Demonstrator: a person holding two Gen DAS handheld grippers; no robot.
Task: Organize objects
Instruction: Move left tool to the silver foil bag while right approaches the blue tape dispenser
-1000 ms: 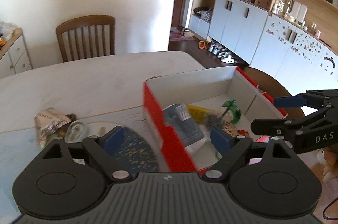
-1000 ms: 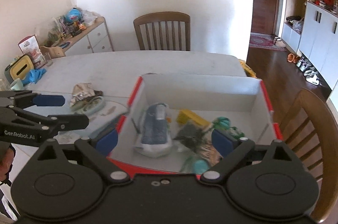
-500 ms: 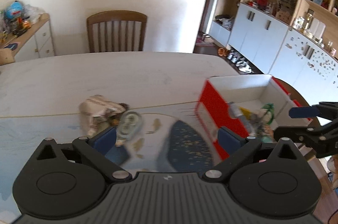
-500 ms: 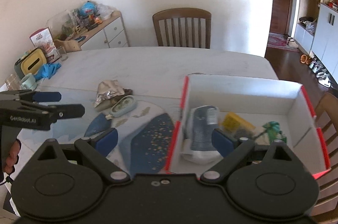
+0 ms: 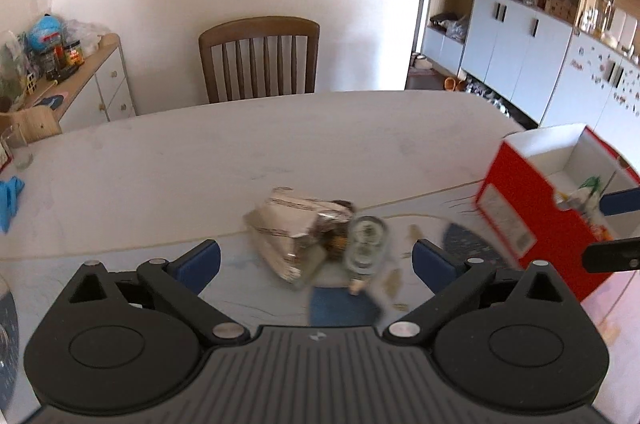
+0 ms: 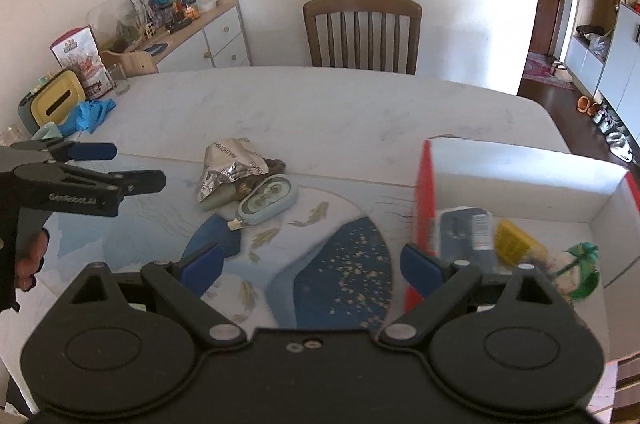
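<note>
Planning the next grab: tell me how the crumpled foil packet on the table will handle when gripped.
The foil packet looks crumpled and thin, so it will likely crush and flex rather than hold shape. It seems mostly empty, so probably light and apt to slide if pushed. Its shiny surface may slip between the fingers. It lies against the oval case, which may shift too.

box [image 5: 532, 200] cut off rt, contents blurred

Red box [image 6: 424, 200] beside bare tabletop [image 6: 320, 112]
</note>
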